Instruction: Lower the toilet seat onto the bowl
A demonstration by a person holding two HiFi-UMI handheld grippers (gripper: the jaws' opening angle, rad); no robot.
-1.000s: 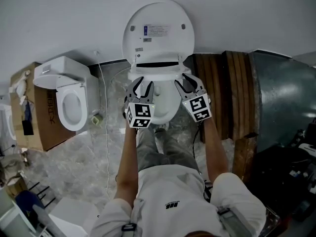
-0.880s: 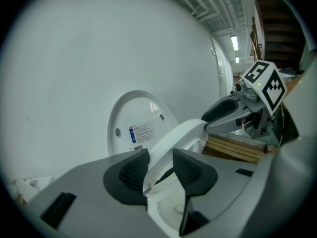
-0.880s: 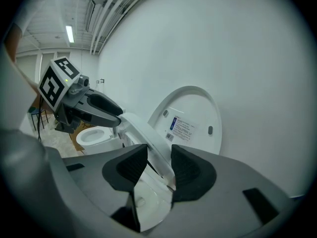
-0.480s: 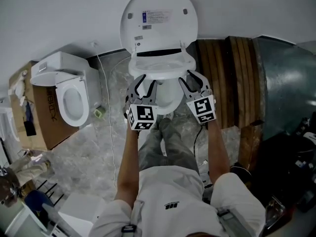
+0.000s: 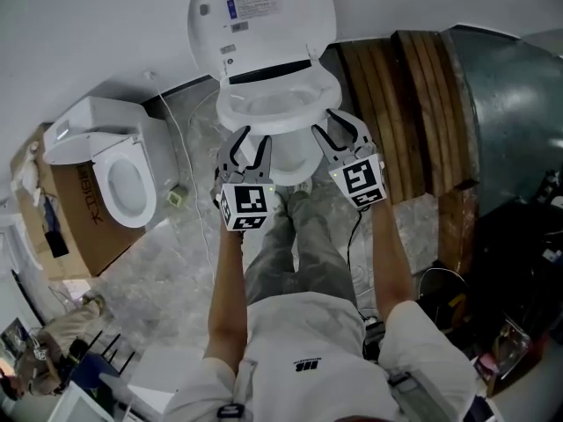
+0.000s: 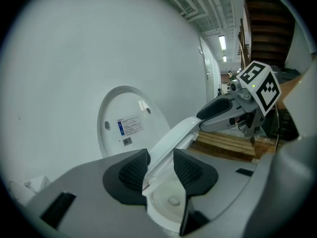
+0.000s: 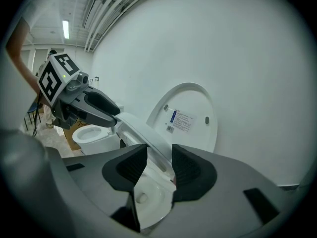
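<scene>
A plain white wall (image 5: 106, 25) and a grey, marble-patterned floor (image 5: 167, 262) frame the scene in the head view. At the right stands a curved grey metal sheet (image 5: 510, 104), with brown wooden planks (image 5: 413, 104) leaning beside it. The main toilet is glossy white. Its oval lid (image 5: 261, 16) stands upright against the wall, and the toilet seat (image 5: 278, 108) is a smooth ring tilted partway between the lid and the bowl (image 5: 295, 158), not resting on the rim. At the left a second white toilet (image 5: 119, 178) sits on a cardboard box (image 5: 75, 227).

The left hand-held gripper (image 5: 253, 141) and the right hand-held gripper (image 5: 339, 130) meet the seat's front edge on either side. Each carries a cube with black-and-white square markers.

The left gripper view shows what the head view does not. The left hand-held gripper (image 6: 159, 170) is clenched on the toilet seat (image 6: 173, 138), with its ribbed black pads against the edge and the bowl's interior visible below. The right gripper view shows the right hand-held gripper (image 7: 159, 167) grasping the seat (image 7: 141, 133) likewise. A small printed label (image 5: 251, 5) is fixed to the lid's underside.
</scene>
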